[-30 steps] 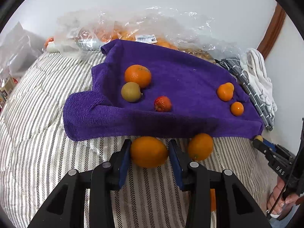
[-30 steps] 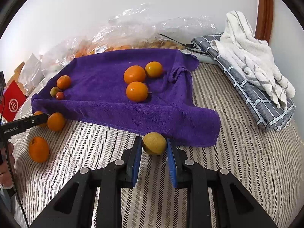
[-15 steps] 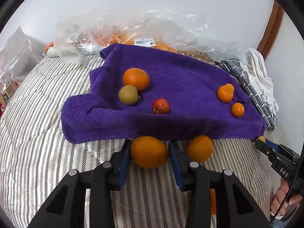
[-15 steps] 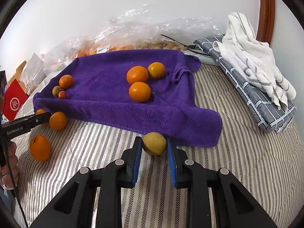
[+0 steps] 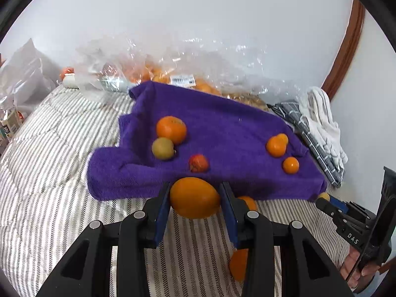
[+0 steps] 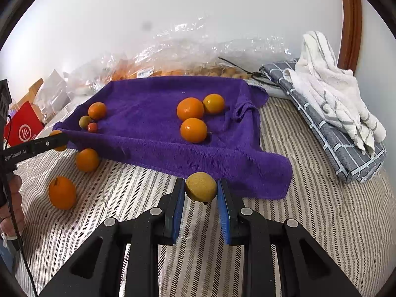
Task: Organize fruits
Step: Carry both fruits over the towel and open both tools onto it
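My left gripper (image 5: 195, 196) is shut on a large orange (image 5: 195, 197), held just in front of the near edge of the purple towel (image 5: 222, 128). On the towel lie an orange (image 5: 171, 130), a greenish-yellow fruit (image 5: 162, 148), a small red fruit (image 5: 198, 163) and three small oranges (image 5: 276, 146) at its right. My right gripper (image 6: 201, 186) is shut on a small yellow fruit (image 6: 201, 186) near the towel's (image 6: 148, 113) front right corner. It also shows in the left wrist view, right gripper (image 5: 321, 198). Two loose oranges (image 6: 87, 159) (image 6: 61, 192) lie on the bedding.
A striped bedspread (image 6: 309, 210) covers the surface. Clear plastic bags of fruit (image 5: 173, 74) sit behind the towel by the wall. Folded grey and white cloths (image 6: 334, 111) lie at the right. A red box (image 6: 23, 128) stands far left. A hand (image 6: 10, 208) holds the other gripper.
The left gripper has tilted up with the large orange, which now overlaps the towel's near edge. The right gripper and its yellow fruit have hardly moved.
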